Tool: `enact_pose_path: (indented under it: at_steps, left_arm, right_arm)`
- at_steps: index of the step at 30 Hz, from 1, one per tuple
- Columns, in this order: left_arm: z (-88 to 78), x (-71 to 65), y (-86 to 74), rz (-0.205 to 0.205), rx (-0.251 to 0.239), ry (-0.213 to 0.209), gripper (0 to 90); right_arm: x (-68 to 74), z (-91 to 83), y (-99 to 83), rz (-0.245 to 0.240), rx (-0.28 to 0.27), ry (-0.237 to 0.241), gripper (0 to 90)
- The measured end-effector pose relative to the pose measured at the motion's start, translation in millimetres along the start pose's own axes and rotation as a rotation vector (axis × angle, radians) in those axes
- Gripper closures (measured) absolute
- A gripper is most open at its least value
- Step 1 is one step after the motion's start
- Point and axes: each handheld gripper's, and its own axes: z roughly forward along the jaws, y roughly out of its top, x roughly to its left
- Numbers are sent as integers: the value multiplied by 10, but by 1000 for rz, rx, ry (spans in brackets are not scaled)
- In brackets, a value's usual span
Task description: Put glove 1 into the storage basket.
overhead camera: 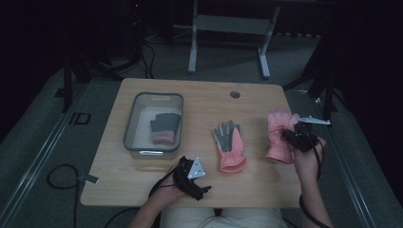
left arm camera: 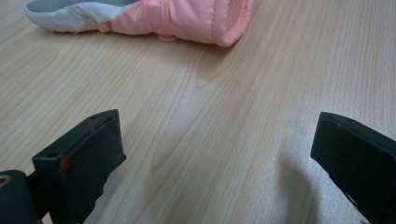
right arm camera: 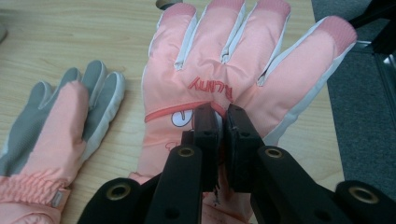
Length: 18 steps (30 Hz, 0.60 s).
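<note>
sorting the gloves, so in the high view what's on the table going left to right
grey bin holding a grey and pink glove → palm-up pink glove → pink glove pinched by the right hand-held gripper

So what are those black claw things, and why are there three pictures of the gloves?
A person sits at a wooden table and holds a black grabbing tool in each hand. The big picture looks down from above. The other two come from little cameras riding on the tools.

The right gripper has its jaws shut, pinching a pink glove that has its back side up. The left gripper rests near the table's front edge with its jaws wide open, holding nothing.

A second pink glove lies in the middle with its grey palm up. On the left is a grey bin with another grey and pink glove inside.
</note>
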Motion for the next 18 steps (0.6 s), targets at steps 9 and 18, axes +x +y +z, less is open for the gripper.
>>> enact_pose_path:
  at_steps: [9, 18]
  left_arm:
    - [-3, 4, -3, -6, -6, -2, 18]
    - [1, 4, -5, -4, -1, -3, 18]
  right_arm:
    - [50, 386, -181, -10, 74, -32, 844]
    - [48, 662, -309, 1, 110, -21, 822]
